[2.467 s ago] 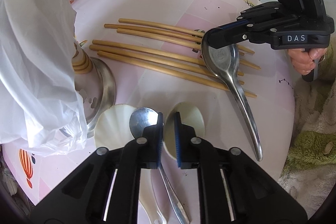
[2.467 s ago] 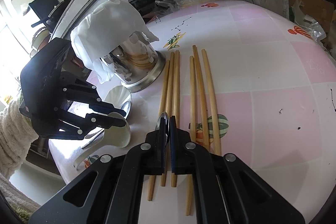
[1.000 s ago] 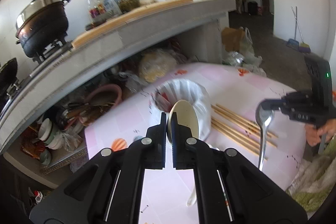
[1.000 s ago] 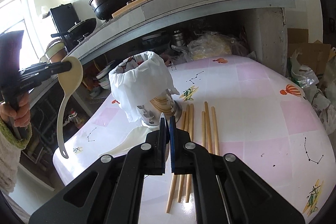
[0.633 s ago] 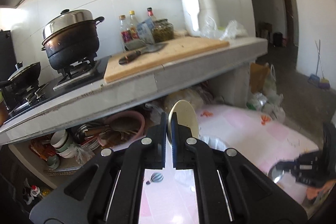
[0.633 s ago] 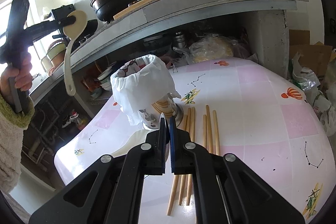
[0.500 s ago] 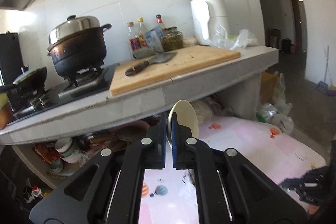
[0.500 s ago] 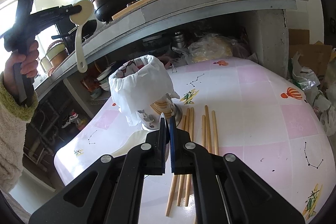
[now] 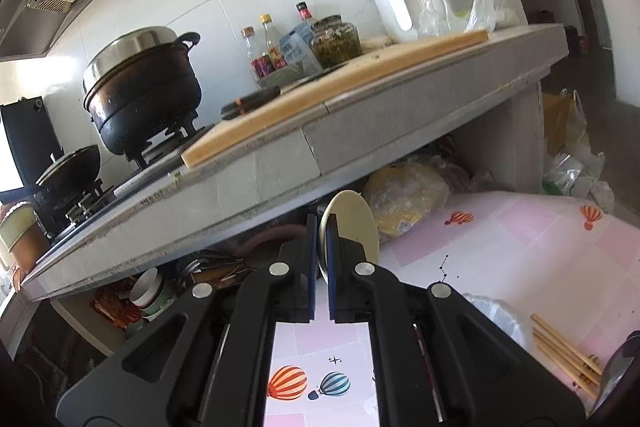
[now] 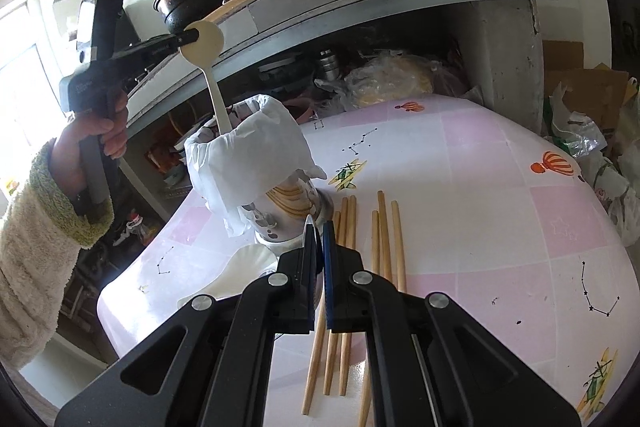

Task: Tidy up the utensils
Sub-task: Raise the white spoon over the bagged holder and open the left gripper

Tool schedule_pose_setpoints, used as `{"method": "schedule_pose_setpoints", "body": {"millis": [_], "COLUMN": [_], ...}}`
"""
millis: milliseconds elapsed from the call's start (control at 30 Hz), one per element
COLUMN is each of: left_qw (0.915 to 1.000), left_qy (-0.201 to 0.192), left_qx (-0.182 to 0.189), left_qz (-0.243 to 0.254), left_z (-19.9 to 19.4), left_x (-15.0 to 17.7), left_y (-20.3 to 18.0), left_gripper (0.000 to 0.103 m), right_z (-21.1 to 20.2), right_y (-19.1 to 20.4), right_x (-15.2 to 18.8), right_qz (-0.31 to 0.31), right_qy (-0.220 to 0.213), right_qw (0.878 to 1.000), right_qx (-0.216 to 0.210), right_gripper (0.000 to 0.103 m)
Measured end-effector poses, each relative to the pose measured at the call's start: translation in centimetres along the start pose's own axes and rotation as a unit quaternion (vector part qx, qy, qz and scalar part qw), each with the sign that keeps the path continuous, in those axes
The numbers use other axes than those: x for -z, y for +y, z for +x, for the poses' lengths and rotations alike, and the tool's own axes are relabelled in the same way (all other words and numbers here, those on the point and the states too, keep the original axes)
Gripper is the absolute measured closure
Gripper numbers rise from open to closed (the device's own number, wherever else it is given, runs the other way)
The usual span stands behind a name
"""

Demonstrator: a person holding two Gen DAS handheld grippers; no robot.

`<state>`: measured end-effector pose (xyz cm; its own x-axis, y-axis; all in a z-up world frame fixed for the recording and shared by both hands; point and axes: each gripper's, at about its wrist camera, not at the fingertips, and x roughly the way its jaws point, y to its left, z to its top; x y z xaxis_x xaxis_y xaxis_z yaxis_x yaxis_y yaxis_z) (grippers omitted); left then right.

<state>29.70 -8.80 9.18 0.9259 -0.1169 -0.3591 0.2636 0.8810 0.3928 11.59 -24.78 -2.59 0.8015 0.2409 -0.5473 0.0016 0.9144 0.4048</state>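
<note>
My left gripper (image 9: 321,227) is shut on the bowl of a cream spoon (image 9: 352,223). In the right wrist view that gripper (image 10: 192,37) is held high at the upper left. The cream spoon (image 10: 202,41) hangs from it, handle down. The handle's tip reaches the mouth of the bag-lined metal utensil holder (image 10: 256,155). My right gripper (image 10: 319,227) is shut on the thin edge of a metal spoon (image 9: 618,363), above the table in front of the holder. Several wooden chopsticks (image 10: 384,239) lie on the pink table (image 10: 480,187) to the holder's right.
A white spoon (image 10: 244,263) lies on the table left of my right gripper. A concrete counter (image 9: 400,119) with a black pot (image 9: 140,87), a cutting board and bottles overhangs the table's far side. Clutter sits under it, bags and a box (image 10: 580,99) to the right.
My left gripper has swung sideways with the cream spoon, over to the holder. The spoon's handle now dips to the holder's mouth. My right gripper has stayed where it was.
</note>
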Motion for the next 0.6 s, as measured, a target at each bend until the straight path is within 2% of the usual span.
{"method": "schedule_pose_setpoints", "body": {"millis": [300,600], "left_qw": [0.9993,0.9957], "left_qy": [-0.011,-0.03], "left_qx": [-0.022,-0.031], "left_qz": [0.029,0.082], "left_z": [1.7,0.5], "left_x": [3.2,5.7], "left_y": [-1.8,-3.8], "left_gripper": [0.099,0.099], "right_z": [0.4,0.5], "right_y": [-0.1,-0.2], "right_x": [0.1,0.2], "right_qz": [0.002,0.002], "right_qy": [0.006,0.008], "right_qw": [1.0,1.0], "right_qx": [0.002,0.0], "right_gripper": [0.099,0.099]}}
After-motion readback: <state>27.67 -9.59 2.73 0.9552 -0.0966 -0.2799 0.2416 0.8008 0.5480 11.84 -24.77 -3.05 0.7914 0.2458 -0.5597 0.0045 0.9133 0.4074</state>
